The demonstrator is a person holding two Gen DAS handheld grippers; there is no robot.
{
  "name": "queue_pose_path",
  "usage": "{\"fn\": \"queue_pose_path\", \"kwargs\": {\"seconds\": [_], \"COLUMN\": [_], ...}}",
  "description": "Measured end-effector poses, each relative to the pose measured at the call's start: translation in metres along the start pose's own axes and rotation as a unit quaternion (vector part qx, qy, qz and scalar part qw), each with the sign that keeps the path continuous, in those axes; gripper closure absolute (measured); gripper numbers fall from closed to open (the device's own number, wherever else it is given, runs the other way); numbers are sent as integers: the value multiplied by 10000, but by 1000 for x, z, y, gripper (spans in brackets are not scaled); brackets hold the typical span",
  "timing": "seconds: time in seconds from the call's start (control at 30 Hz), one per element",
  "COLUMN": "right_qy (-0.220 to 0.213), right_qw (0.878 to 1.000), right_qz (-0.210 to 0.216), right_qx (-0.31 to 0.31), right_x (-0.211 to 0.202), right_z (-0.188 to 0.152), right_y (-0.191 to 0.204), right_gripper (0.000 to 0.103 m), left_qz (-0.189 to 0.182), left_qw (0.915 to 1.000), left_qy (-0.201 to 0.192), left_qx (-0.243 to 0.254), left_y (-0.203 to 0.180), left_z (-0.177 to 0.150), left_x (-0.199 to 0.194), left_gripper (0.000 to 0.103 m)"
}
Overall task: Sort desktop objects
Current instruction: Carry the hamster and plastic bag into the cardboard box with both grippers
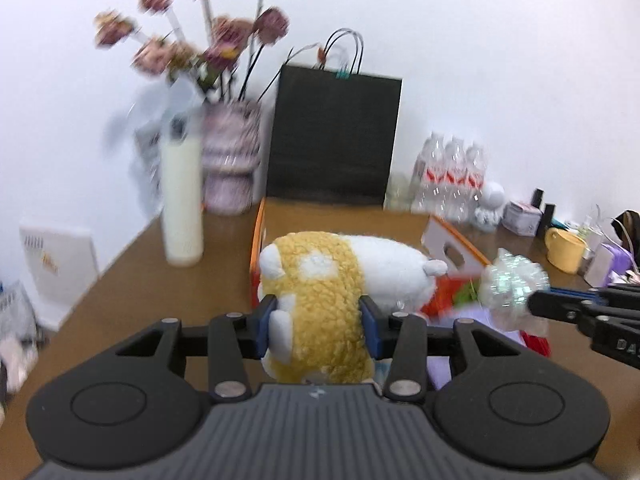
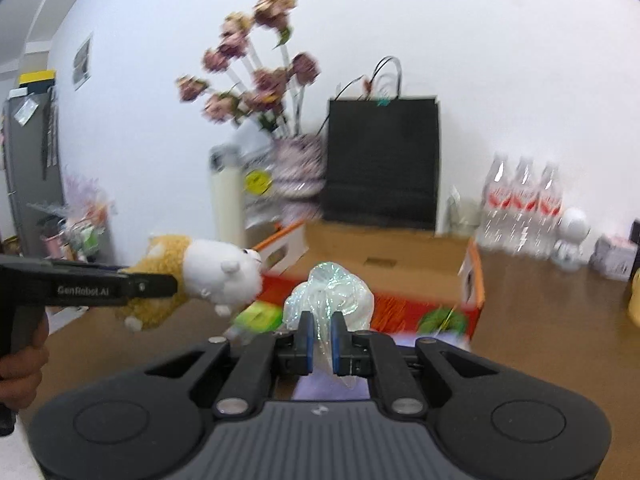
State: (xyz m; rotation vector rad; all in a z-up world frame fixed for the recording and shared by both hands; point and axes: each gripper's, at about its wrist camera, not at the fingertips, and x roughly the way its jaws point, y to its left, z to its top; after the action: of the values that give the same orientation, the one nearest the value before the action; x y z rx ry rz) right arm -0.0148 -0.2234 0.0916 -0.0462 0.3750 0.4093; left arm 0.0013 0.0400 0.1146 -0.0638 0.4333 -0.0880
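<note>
Left wrist view: left gripper fingers clamp the plush toy at frame centre, above the worktop. Right wrist view alone shows right gripper fingers closed on iridescent wrap, lower centre

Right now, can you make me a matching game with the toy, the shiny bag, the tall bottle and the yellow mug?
Things:
1. plush toy
2. iridescent plastic bag
3. cream bottle
4. yellow mug

Places:
A. standing beside the flower vase
B. pinched in the right gripper
C. far right on the table
D. squeezed in the left gripper

Pairs: 1-D, 2-B, 3-A, 4-C
</note>
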Motion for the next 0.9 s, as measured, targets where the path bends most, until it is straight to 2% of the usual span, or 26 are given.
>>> {"fn": "queue_pose_path", "kwargs": {"seconds": [0.13, 0.23, 0.3, 0.5, 0.6, 0.67, 0.8, 0.83, 0.9], "right_qy": [41, 122, 241, 911, 1363, 1684, 2216, 2297, 2382], "right_qw": [9997, 9991, 9987, 9937, 9880, 9828, 9697, 9676, 9652], "right_qz": [-204, -416, -455, -624, -690, -742, -1024, -1049, -1070], "right_qx": [118, 39, 40, 196, 219, 134, -51, -72, -104], "right_x": [45, 86, 117, 217, 262, 290, 333, 339, 346], "right_z": [28, 49, 60, 85, 84, 79, 64, 61, 56], "right_y": [-35, -58, -71, -107, -116, -116, -116, -116, -115], "right_gripper": [95, 95, 95, 95, 95, 95, 94, 93, 83], "left_qz": [57, -18, 95, 307, 358, 570, 788, 869, 898], "left_qw": [9999, 9997, 9995, 9926, 9879, 9843, 9777, 9769, 9768], "left_qy": [9, 213, 294, 1161, 1435, 1525, 1783, 1770, 1749], "left_qx": [103, -95, -112, 187, 456, 684, 785, 821, 851], "left_y": [-4, 3, 7, 11, 3, -2, -3, -3, -3], "left_z": [41, 66, 78, 90, 85, 80, 73, 73, 73], "left_x": [65, 121, 160, 260, 287, 301, 315, 315, 314], "left_gripper": [58, 58, 58, 58, 58, 56, 52, 50, 45]}}
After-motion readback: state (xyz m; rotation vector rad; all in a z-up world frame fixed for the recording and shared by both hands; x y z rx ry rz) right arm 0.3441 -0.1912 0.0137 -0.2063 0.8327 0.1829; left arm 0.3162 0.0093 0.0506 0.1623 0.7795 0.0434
